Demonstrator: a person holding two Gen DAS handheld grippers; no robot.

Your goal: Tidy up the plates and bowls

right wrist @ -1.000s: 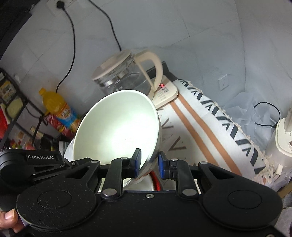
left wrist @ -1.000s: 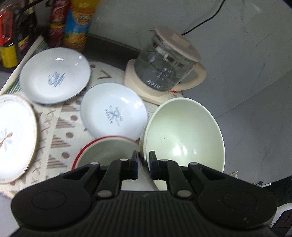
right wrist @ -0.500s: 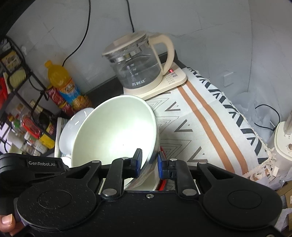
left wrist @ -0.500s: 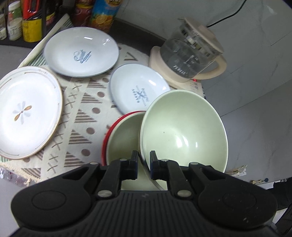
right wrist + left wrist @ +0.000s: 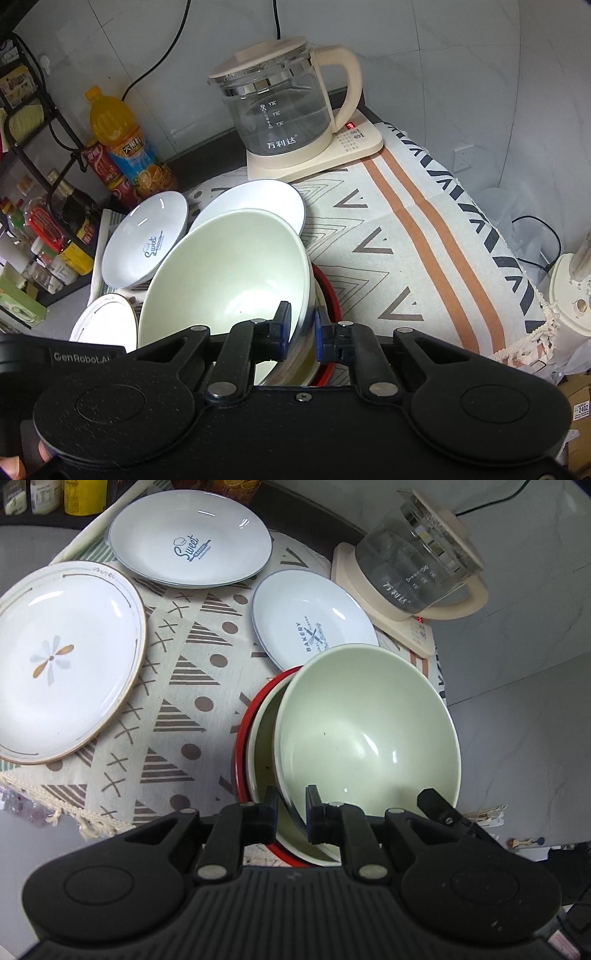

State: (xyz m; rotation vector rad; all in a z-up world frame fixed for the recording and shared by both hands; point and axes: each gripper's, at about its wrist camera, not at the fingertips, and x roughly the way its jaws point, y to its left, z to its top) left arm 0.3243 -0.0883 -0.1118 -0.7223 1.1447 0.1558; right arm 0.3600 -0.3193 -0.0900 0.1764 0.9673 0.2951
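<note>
A pale green bowl [image 5: 365, 734] is tilted and nested in a red-rimmed bowl [image 5: 245, 734] on the patterned cloth. My left gripper [image 5: 291, 808] is shut on the green bowl's near rim. My right gripper [image 5: 301, 328] is shut on the same bowl's [image 5: 229, 273] opposite rim, with the red-rimmed bowl [image 5: 330, 295] under it. A "Bakery" plate [image 5: 310, 620], a "Sweet" plate [image 5: 188, 535] and a flower plate [image 5: 62, 657] lie on the cloth.
A glass kettle [image 5: 280, 110] on its cream base stands at the back right. Bottles [image 5: 125, 147] and a rack of jars [image 5: 48, 221] line the back left. The table edge with the fringe [image 5: 74, 823] runs along the near left.
Both grippers have lowered the green bowl into the red-rimmed bowl. The views tilted down and the plates now show more fully.
</note>
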